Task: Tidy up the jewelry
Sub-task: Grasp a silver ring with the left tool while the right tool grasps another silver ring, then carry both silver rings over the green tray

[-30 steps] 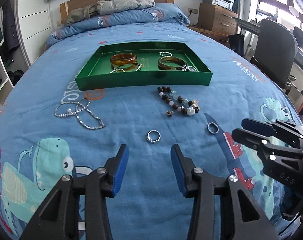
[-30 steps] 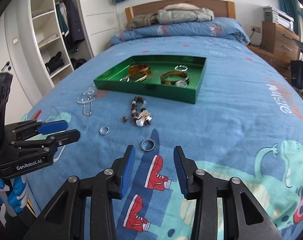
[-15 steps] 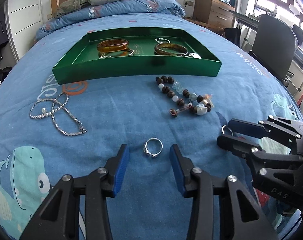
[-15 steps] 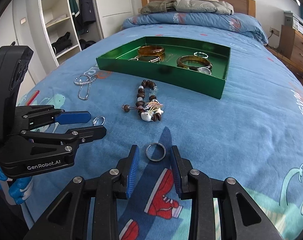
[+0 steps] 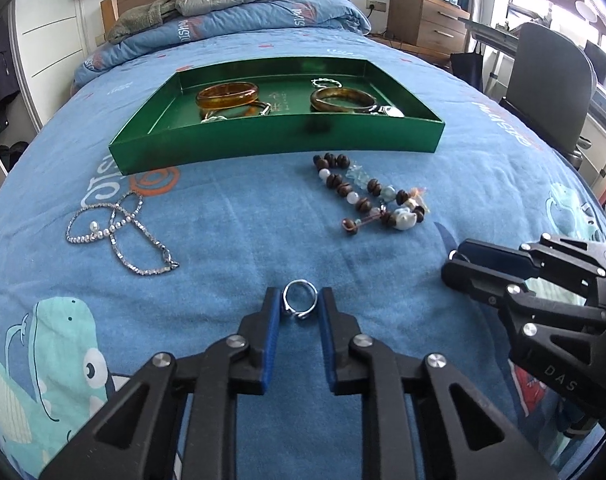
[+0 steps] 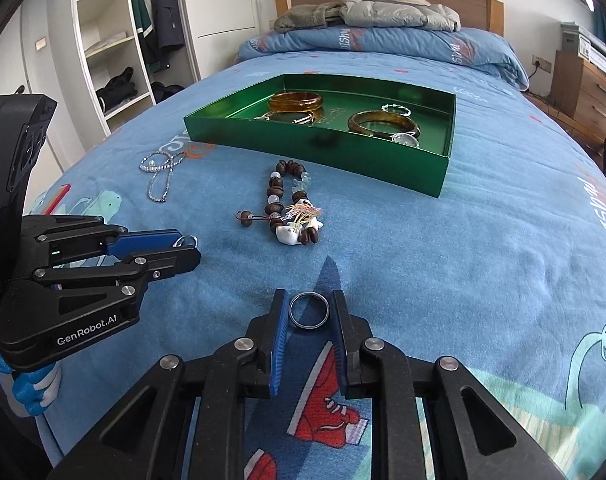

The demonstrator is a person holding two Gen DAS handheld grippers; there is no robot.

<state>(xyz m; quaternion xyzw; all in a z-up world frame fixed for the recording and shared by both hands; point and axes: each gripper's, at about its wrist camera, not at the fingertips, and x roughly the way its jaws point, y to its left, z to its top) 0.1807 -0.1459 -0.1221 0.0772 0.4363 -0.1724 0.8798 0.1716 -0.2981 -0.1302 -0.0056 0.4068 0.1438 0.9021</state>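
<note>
A green tray (image 5: 279, 136) on the blue bed holds amber bangles (image 5: 227, 94) and small silver pieces. My left gripper (image 5: 300, 307) is low on the bedspread, its blue pads on either side of a silver ring (image 5: 300, 305), touching or nearly touching it. My right gripper (image 6: 307, 312) stands the same way around a plain grey ring (image 6: 307, 312); it also shows in the left wrist view (image 5: 459, 258). A brown and white bead bracelet (image 5: 373, 196) and a silver chain necklace (image 5: 117, 224) lie between me and the tray.
A folded duvet and jacket (image 5: 231, 4) lie at the headboard. A wooden drawer unit (image 5: 427, 24) and a grey chair (image 5: 547, 76) stand to the right of the bed, and white wardrobe shelves (image 6: 111, 40) to the left.
Both grippers have moved forward and down onto their rings and have narrowed around them. The jewellery on the bed and in the tray has not moved.
</note>
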